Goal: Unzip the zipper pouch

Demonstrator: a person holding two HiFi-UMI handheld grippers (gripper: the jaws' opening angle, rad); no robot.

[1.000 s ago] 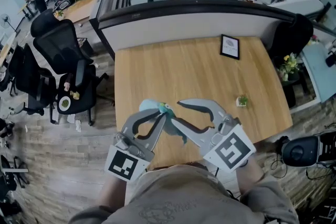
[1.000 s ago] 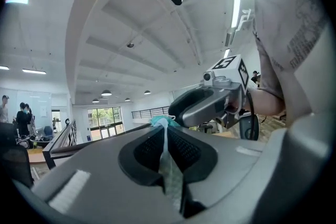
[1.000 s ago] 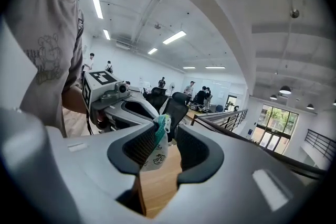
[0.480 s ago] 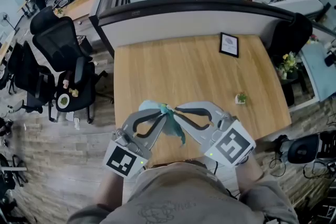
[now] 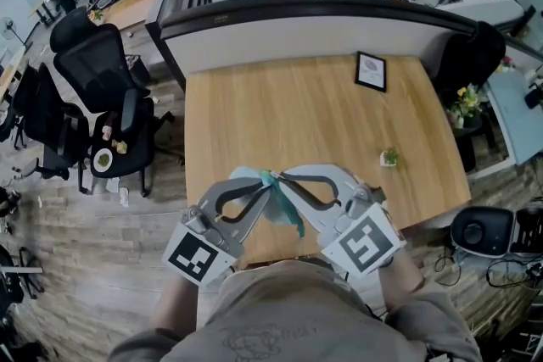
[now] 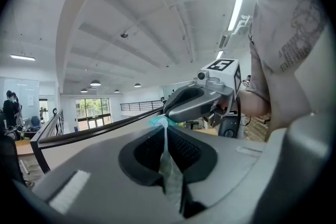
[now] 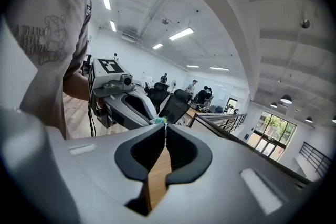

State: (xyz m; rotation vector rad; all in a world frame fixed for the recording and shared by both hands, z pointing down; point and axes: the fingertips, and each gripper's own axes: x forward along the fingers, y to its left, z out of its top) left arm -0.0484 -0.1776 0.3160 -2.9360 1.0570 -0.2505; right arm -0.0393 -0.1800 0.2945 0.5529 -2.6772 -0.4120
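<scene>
Now the right gripper (image 5: 277, 179) has just clenched onto the teal pouch (image 5: 288, 213) that the left gripper (image 5: 265, 181) clamps.

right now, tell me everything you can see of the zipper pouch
The zipper pouch is a small, soft teal fabric bag, limp and creased. It is held up between the two tongs over the near part of the wooden table, and most of it droops below the grip. The left tongs are shut on its cloth, which runs flat between the jaws. The right tongs have just been closing and now pinch a small teal bit at their very tip. The zipper itself is too small to make out.
</scene>
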